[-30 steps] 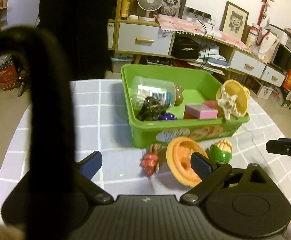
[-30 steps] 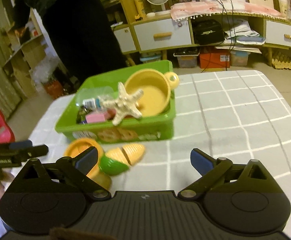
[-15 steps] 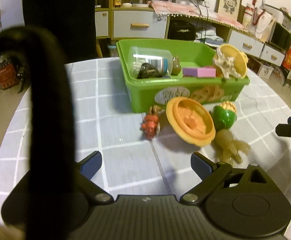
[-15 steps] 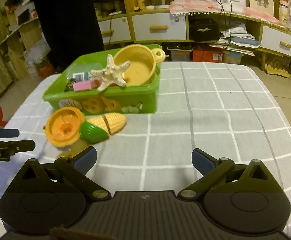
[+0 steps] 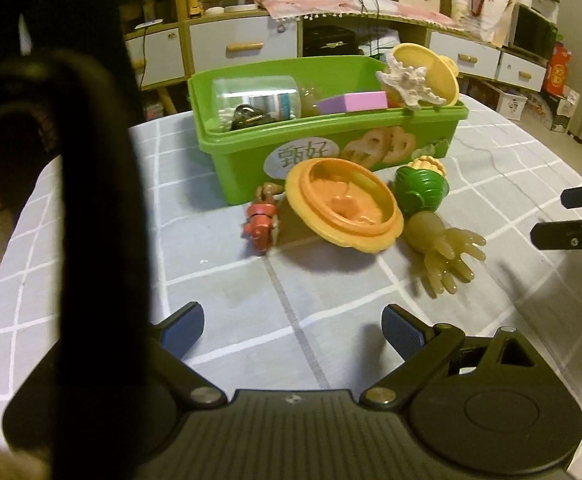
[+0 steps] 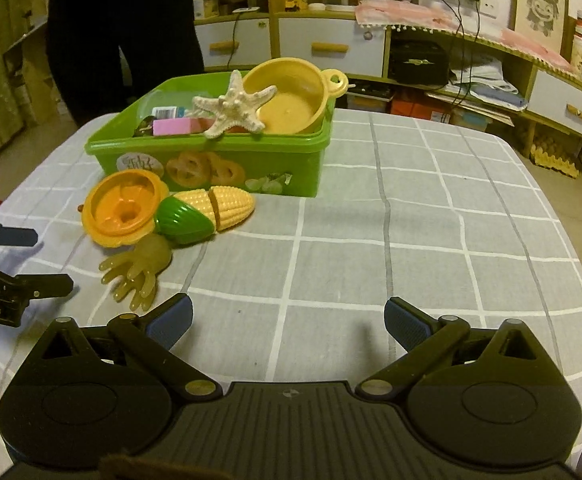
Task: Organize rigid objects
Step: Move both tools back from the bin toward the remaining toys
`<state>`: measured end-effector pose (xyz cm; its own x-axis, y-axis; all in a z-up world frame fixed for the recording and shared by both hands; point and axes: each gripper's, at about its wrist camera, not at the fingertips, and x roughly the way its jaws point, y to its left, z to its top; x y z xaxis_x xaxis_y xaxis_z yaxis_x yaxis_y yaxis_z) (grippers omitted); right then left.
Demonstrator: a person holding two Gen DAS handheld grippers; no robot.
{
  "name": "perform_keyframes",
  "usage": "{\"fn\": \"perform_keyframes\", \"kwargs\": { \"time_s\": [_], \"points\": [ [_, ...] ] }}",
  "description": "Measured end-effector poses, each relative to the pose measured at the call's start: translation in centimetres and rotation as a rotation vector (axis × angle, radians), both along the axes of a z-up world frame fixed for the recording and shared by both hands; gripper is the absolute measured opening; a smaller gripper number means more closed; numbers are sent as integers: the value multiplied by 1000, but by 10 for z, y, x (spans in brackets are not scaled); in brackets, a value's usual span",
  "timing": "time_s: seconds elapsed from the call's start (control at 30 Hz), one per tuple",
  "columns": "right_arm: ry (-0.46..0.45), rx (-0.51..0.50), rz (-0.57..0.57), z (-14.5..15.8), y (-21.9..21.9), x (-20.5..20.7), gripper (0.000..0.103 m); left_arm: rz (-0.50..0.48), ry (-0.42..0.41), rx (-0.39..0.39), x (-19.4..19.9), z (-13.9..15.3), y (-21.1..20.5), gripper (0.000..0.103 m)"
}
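Both grippers had dropped lower and nearer the loose toys since the earlier frames, the green bin's front wall now seen almost side-on. Orange lid [image 5: 345, 206], hard plastic, lay tilted on the tablecloth [image 5: 219, 280] against the green bin [image 5: 243, 168], hollow face up; judged light and stiff, best pinched across its thin rim, which may be slick. At its 9 o'clock, a small red figure [image 5: 261, 222], rigid, narrow enough to grip across the body. At its 3 o'clock, a toy corn [image 6: 205, 214], split in two pieces that could part if lifted by one end. At 5 o'clock, a translucent rubbery hand [image 5: 441, 252], looked soft and floppy. Bin already held a starfish [image 6: 233, 106], yellow pot [image 6: 291, 96], pink block [image 5: 353, 102] and a clear jar [image 5: 257, 98]. Left gripper [image 5: 293, 330] hung spread wide, nothing between the jaws; right gripper [image 6: 289, 324] likewise released and empty.
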<state>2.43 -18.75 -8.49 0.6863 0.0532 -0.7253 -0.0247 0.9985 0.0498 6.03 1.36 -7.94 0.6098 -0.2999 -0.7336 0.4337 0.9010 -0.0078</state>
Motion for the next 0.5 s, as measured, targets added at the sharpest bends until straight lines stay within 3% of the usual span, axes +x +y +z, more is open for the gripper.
{"fn": "perform_keyframes", "kwargs": {
  "time_s": [0.27, 0.5],
  "points": [
    [7, -2, 6, -9, 3, 8, 101, 5, -54, -48, 3, 3, -5, 72],
    [-9, 33, 13, -4, 11, 24, 101, 8, -39, -163, 13, 11, -10, 71]
  ]
}}
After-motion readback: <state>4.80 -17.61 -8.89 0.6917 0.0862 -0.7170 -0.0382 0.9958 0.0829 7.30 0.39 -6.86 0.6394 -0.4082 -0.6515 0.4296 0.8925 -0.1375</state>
